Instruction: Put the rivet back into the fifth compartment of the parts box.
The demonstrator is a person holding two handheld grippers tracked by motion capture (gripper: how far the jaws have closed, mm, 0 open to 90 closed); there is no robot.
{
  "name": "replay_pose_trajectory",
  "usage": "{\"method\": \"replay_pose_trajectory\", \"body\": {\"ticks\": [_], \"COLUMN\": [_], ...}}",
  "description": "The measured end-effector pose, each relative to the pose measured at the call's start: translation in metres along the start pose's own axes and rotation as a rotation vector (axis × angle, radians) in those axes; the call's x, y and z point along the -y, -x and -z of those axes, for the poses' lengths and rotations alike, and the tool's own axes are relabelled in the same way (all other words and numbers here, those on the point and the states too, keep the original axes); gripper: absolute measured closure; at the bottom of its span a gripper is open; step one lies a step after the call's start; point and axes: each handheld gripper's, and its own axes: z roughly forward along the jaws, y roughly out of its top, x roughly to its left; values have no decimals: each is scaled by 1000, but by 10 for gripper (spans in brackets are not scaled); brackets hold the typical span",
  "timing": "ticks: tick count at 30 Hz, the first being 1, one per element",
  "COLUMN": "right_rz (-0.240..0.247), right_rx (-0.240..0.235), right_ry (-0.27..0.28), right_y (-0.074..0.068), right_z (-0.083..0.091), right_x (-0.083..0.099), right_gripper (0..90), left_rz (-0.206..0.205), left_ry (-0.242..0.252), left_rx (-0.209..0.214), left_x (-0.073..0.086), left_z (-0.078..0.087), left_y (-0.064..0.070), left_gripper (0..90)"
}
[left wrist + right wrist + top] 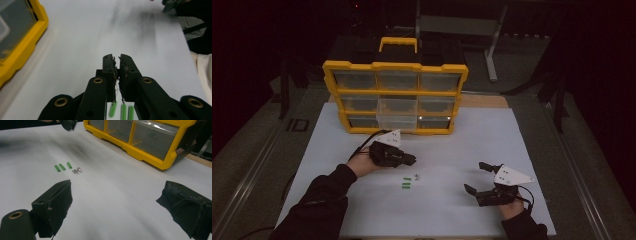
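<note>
Left gripper (411, 159), jaws nearly closed and empty, hovers near three green plugs (406, 183) and small screws (416, 176); right gripper (476, 177) rests wide open.

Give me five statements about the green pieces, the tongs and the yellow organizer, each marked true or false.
1. Three green pieces lie on the white sheet. True.
2. The right tongs are shut. False: their jaws stand wide apart.
3. The left tongs are nearly closed. True.
4. The organizer is red. False: its frame is yellow.
5. Small metal screws lie inside a drawer. False: they lie on the sheet beside the green pieces.
</note>
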Motion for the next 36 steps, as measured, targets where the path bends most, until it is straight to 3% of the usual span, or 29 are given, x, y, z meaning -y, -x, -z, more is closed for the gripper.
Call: {"method": "replay_pose_trajectory", "body": {"ticks": [9, 20, 36], "right_rz": [-2, -4, -2], "right_rx": [-2, -3, -8], "right_ry": [1, 3, 1], "right_y": [0, 1, 0], "right_z": [0, 0, -1], "right_x": [0, 0, 0], "right_gripper": [94, 94, 94], "left_rz": [-22, -53, -54], "left_ry": [36, 74, 148], "left_rx": [-17, -72, -142], "left_x": [-13, -37, -74], "left_z": [36, 73, 111], "left_y": [-1, -8, -28], "left_gripper": [825, 825, 825]}}
